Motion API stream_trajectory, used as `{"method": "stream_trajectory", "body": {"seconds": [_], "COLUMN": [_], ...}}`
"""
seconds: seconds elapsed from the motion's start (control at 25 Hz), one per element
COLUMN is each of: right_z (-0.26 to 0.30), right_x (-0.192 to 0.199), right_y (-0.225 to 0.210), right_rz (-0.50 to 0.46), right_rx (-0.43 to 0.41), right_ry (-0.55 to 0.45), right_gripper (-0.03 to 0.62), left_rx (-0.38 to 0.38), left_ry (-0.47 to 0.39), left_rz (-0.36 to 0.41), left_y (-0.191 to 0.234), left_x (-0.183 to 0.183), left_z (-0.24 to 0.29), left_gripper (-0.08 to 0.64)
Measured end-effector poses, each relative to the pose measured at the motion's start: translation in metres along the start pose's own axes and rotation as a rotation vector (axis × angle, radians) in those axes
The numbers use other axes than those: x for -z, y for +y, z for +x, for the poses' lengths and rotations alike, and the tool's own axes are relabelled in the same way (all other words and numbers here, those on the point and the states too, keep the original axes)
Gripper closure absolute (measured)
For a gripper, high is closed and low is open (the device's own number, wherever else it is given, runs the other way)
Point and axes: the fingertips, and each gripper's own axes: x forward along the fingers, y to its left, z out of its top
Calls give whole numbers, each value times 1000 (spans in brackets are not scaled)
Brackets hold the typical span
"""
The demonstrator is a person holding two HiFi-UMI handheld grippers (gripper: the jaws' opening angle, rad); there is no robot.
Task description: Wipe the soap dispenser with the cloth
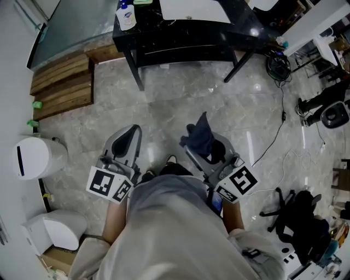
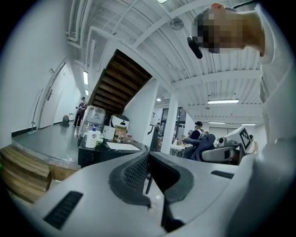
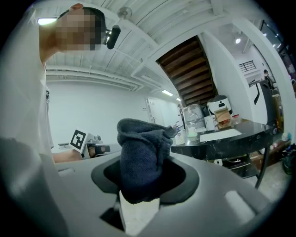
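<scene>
The person's grey shirt (image 1: 175, 219) fills the bottom of the head view, with a forearm reaching out on either side to a gripper. The left gripper (image 1: 127, 138) has its jaws pressed together with nothing between them. The right gripper (image 1: 208, 146) is clamped on a dark blue cloth (image 1: 200, 135), which stands bunched above its jaws (the folded top leans a little to one side). Both grippers hang over the grey stone floor (image 1: 180, 104), well apart from the black table (image 1: 180, 35) at the top of the head view. The soap dispenser (image 1: 126, 15), a white pump bottle with a blue label, stands upright near that table's left corner, untouched. Wooden steps (image 1: 63, 85) lie to the left of the table, and a white bin (image 1: 35, 157) stands nearer, at the left edge.
</scene>
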Motion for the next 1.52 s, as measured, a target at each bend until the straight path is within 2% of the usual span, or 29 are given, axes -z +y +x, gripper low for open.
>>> {"method": "stream_trajectory", "body": {"seconds": [0.24, 0.48, 0.72, 0.92, 1.16, 1.52], "right_z": [2, 2, 23, 28, 63, 147], "right_x": [0, 6, 4, -2, -12, -27], "right_y": [-15, -35, -56, -60, -74, -96], "right_rz": [19, 73, 91, 83, 70, 95], "right_rx": [-30, -8, -20, -7, -24, -23], "right_ry": [-18, -17, -8, 0, -1, 4], "right_gripper": [425, 423, 423, 422, 422, 420], "left_rx": [-26, -9, -11, 24, 22, 47], "left_ry": [6, 11, 37, 37, 36, 94], "left_rz": [15, 0, -29, -45, -56, -61], "left_y": [-5, -10, 15, 18, 49, 126], "left_x": [2, 7, 16, 13, 3, -11], "left_z": [10, 18, 44, 53, 75, 107], "left_gripper": [552, 554, 554, 554, 554, 552]}}
